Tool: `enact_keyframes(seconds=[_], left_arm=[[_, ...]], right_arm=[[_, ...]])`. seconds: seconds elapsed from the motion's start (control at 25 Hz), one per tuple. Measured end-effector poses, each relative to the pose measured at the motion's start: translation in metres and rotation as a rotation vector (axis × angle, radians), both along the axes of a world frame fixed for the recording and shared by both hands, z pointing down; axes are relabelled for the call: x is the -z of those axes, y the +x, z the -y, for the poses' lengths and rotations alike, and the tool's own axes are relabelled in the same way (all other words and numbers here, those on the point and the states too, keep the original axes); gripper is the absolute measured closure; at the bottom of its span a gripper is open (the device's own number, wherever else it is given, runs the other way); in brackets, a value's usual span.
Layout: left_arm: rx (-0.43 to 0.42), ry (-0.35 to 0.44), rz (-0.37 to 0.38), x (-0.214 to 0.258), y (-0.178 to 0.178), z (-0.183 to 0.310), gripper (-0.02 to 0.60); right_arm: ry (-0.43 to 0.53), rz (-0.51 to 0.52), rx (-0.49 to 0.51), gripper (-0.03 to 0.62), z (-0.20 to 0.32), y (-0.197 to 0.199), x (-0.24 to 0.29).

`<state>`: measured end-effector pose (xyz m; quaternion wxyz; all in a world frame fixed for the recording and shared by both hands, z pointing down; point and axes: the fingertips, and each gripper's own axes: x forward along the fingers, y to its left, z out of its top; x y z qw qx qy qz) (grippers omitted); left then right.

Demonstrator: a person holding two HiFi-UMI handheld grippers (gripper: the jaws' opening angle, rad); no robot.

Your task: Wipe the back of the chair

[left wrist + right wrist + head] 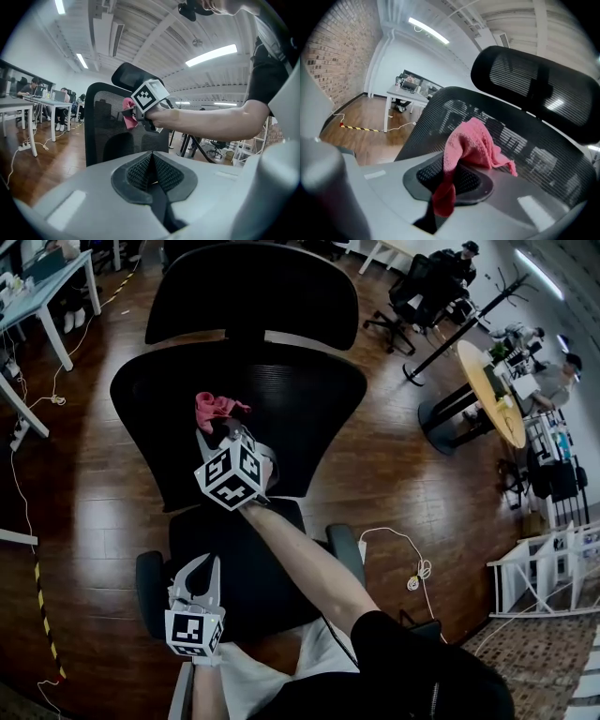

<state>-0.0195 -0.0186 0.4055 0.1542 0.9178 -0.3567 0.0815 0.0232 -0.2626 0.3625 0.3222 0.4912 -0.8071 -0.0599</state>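
Dark wood flooring surrounds the black mesh office chair (pixel 246 296). Your right gripper (pixel 220 435) clamps a pink cloth (pixel 217 409) at the upper backrest (pixel 300 409). Your left gripper (pixel 200 570) hangs closed and empty above the seat (pixel 258 568). Most of the mesh likely remains to wipe.

Brown wood floor (pixel 394 474), shiny. Black chair (pixel 300 381) stands on it in middle. White cord (pixel 403 545) lies curled just right of chair. Yellow-black tape (pixel 42 606) along left side. White counter (pixel 37 296) stands top left, round counter (pixel 492 395) far right.
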Motion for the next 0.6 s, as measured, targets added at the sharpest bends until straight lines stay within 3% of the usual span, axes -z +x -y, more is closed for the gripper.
enact_keyframes(seconds=[0.32, 0.6], left_arm=[[0.019, -0.014, 0.002, -0.006, -0.012, 0.003, 0.589], [0.026, -0.019, 0.006, -0.011, -0.018, 0.003, 0.589]], right_arm=[[-0.026, 0.014, 0.117, 0.554, 0.004, -0.063, -0.01], [-0.092, 0.148, 0.32, 0.554, -0.015, -0.122, -0.025]])
